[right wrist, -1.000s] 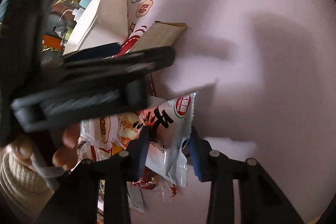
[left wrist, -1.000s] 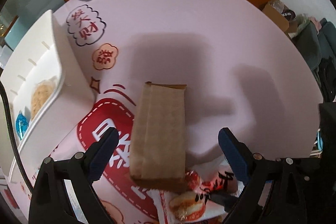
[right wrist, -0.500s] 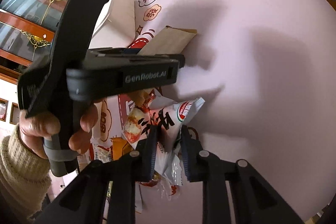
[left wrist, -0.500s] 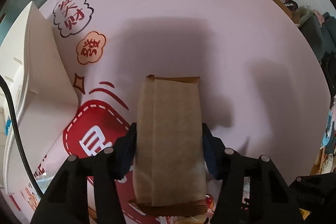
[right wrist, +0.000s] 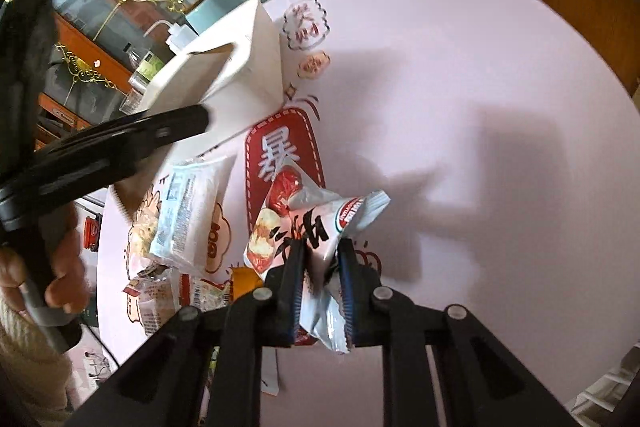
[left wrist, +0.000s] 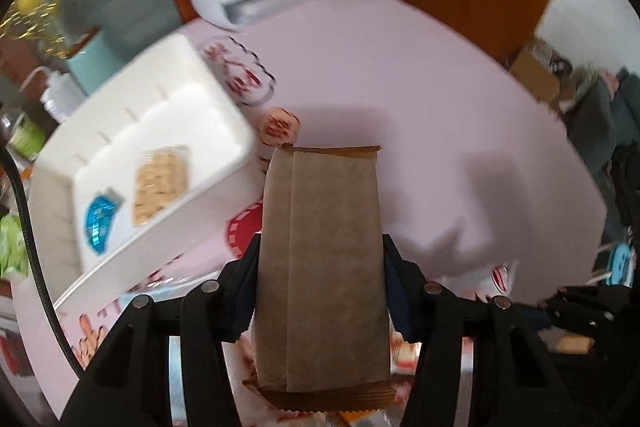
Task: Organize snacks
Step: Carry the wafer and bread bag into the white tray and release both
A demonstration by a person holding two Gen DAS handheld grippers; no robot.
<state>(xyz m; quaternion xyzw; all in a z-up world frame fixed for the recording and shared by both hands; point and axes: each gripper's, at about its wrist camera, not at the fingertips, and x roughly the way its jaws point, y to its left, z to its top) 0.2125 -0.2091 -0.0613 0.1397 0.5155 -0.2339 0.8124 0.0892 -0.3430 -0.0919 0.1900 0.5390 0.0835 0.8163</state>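
The left gripper (left wrist: 320, 291) has its jaws clamped on a brown paper snack pack (left wrist: 320, 275), held above the pink desk (left wrist: 420, 99) beside the white organizer box (left wrist: 152, 147). The right gripper (right wrist: 322, 291) pinches a red-and-white snack bag (right wrist: 316, 227) in tightly closed jaws, over the desk near loose snack packets (right wrist: 188, 207).

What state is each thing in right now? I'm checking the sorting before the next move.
Left gripper: shut on the brown packet.
Brown packet: sealed, held off the table.
Right gripper: shut on the white-and-red snack bag.
White-and-red snack bag: sealed, pinched at one end.
White organizer box: open-topped, holding a cracker pack and a blue packet.
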